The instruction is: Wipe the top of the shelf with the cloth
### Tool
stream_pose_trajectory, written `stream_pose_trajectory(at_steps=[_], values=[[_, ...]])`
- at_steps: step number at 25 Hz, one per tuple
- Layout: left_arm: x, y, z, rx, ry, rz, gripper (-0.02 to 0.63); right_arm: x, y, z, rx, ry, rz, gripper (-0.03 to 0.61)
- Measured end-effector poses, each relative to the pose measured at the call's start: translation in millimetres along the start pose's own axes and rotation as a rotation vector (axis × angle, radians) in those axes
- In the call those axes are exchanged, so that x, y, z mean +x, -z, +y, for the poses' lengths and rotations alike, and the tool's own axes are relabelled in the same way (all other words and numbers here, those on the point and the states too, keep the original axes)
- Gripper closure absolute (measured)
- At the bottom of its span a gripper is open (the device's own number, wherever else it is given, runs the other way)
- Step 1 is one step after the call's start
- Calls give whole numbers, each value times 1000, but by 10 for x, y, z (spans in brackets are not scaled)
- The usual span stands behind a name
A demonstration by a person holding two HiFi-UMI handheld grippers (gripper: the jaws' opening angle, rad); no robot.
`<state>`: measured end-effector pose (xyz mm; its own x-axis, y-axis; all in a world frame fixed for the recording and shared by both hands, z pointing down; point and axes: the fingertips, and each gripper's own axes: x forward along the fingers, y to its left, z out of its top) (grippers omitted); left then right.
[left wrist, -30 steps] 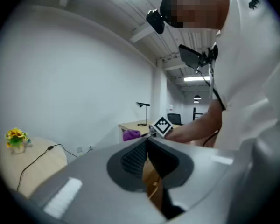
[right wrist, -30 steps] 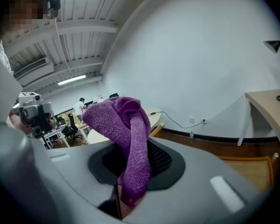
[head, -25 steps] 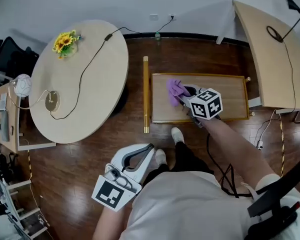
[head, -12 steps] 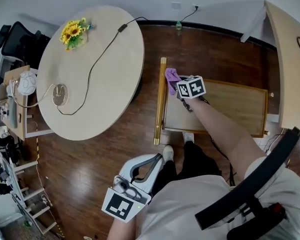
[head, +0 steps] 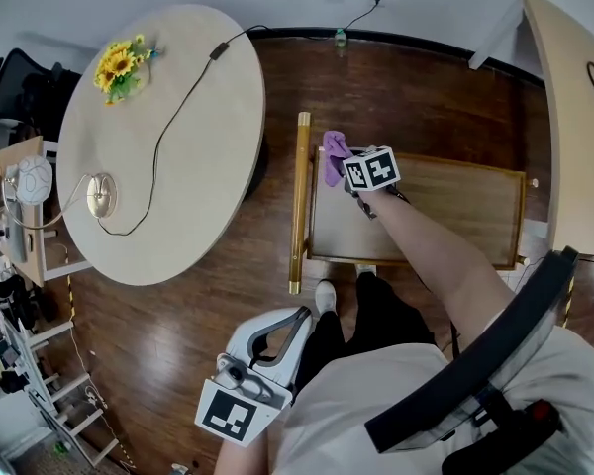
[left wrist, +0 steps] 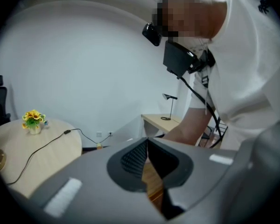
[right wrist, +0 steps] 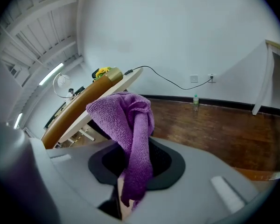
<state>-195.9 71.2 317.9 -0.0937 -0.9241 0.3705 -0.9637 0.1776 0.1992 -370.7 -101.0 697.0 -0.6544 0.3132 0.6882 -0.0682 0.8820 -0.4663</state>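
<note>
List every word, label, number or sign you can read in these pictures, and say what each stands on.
No text can be read in any view.
Right cube: black-and-white square markers only, no letters or numbers.
Left cube: the same kind of marker, no text.
Shirt: a small dark mark near the shoulder, too small to read.
Bottle by the wall: its label is too small to read.
Cloth: no tag shows.

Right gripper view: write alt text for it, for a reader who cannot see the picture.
The right gripper has its jaws shut on a purple cloth, which bunches above them and hangs down between them. Behind it are a wooden rail, a round table with yellow flowers, a dark wood floor and a white wall.
</note>
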Motion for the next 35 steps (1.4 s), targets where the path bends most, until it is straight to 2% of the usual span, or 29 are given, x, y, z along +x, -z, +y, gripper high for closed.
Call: stream_pose_trajectory(at_steps=[18,29,35], values=[[682,-188,-353,76,230,20,589,-1279,521,-1340,110,194,-33,495],[1029,-211,-637,111,335,37,588,-2368,1040,-2426,187,392,-31,496],[1127,-173,-732,124,363,61,588,-3002,1329,-3015,207,510,-10,497]])
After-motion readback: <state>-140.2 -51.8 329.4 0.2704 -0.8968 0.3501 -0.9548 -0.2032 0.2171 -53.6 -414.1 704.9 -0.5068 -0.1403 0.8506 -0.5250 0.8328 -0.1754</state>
